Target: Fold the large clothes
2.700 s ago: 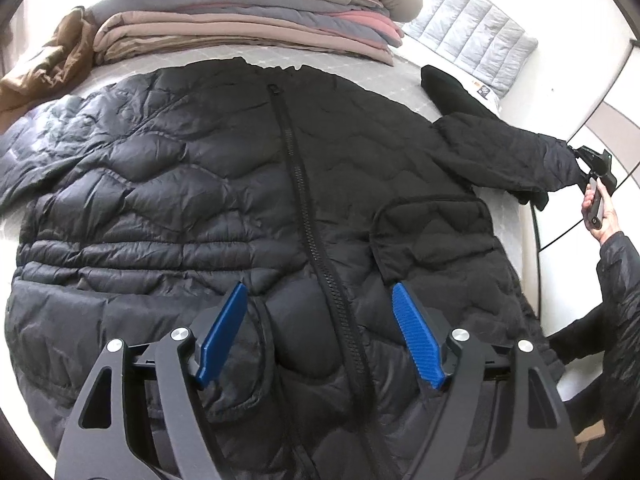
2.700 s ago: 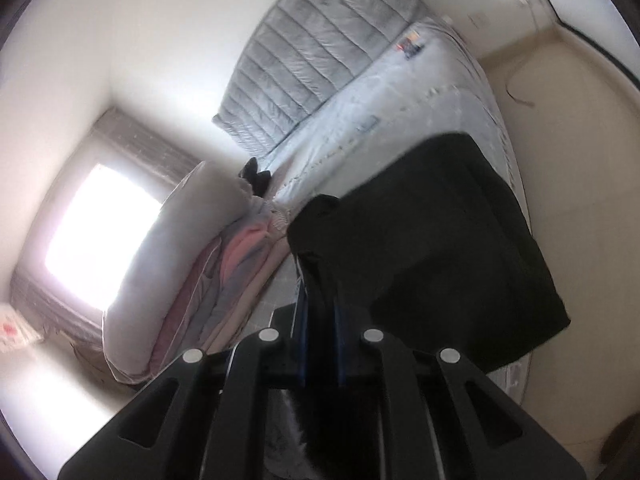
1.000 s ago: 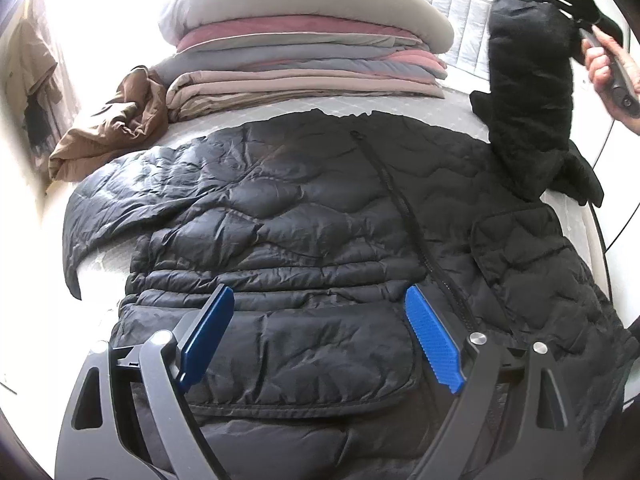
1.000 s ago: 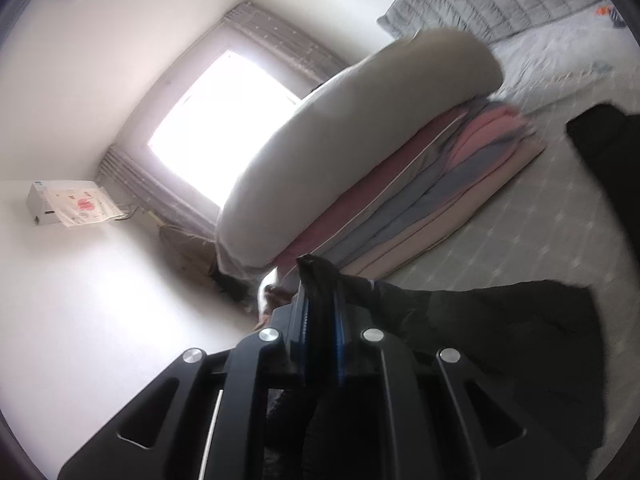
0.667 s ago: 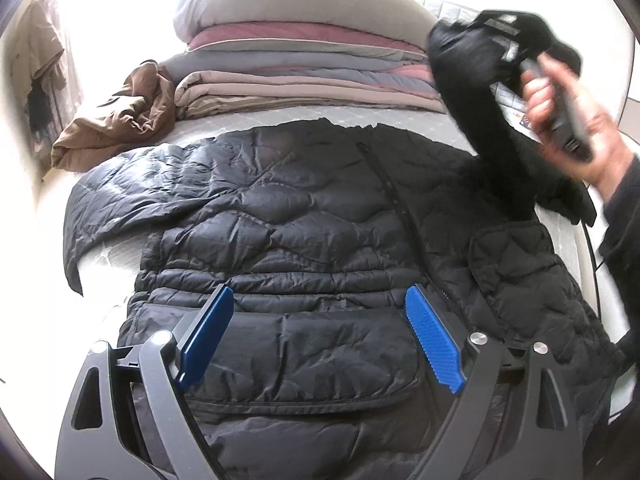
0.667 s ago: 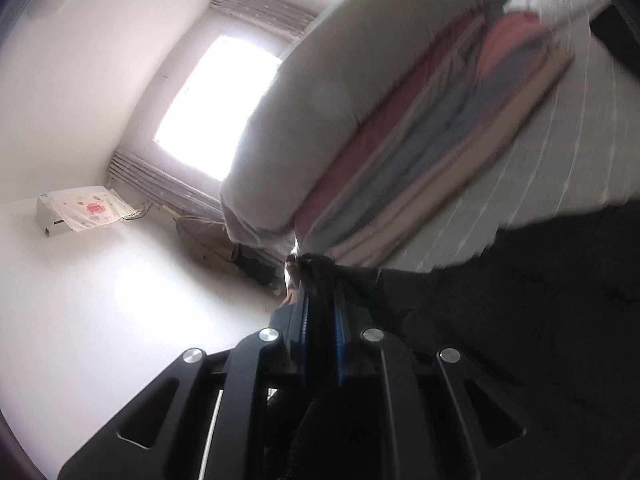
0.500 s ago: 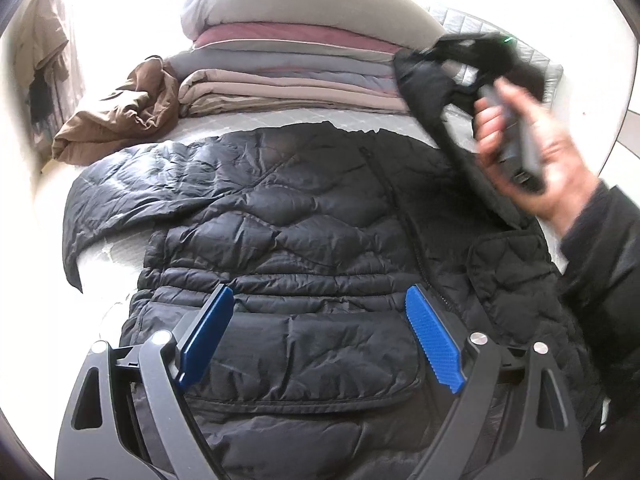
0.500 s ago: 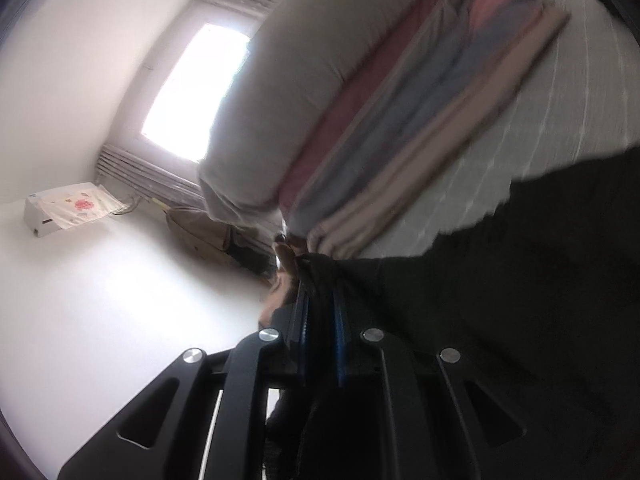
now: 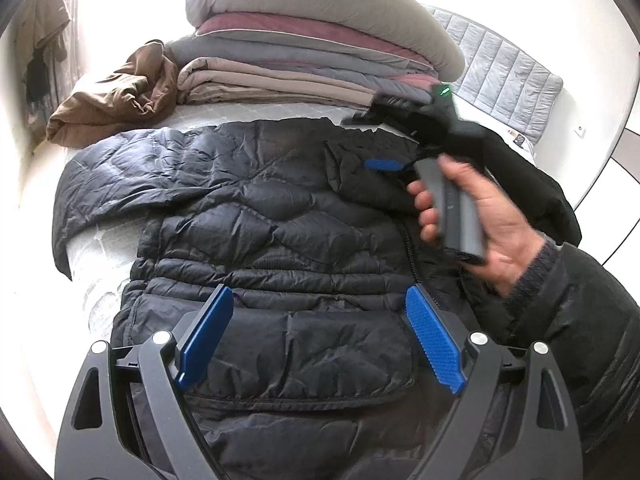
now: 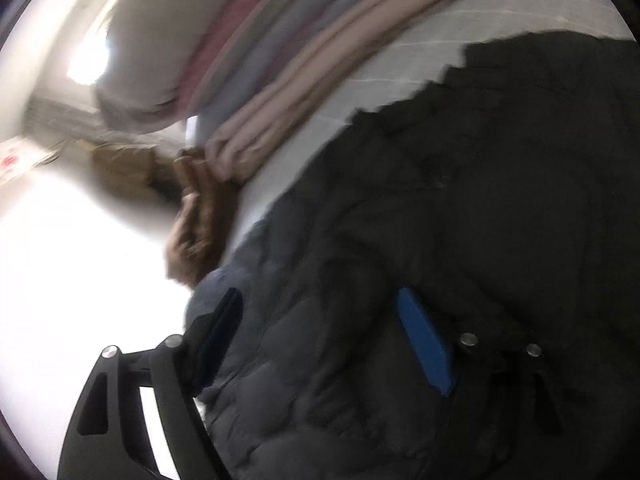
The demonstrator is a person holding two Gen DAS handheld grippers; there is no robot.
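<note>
A black quilted puffer jacket [image 9: 280, 232] lies front up on the bed, zipper down its middle. Its right sleeve [image 9: 520, 184] is folded in over the right chest. Its left sleeve [image 9: 120, 172] still lies spread out to the left. My left gripper [image 9: 320, 340] is open and empty, hovering over the jacket's lower hem. My right gripper [image 9: 380, 144] is open over the jacket's upper chest, held in a hand; its own blurred view shows its jaws [image 10: 332, 344] apart above the black fabric [image 10: 480, 220].
A stack of folded blankets with a grey pillow on top [image 9: 320, 52] sits at the head of the bed. A crumpled brown garment [image 9: 116, 96] lies beside it at the left. A grey quilted cushion [image 9: 508, 76] stands at the back right.
My right gripper carried the right sleeve up and across onto the jacket's chest, then opened and let it go. My left gripper stayed open over the hem.
</note>
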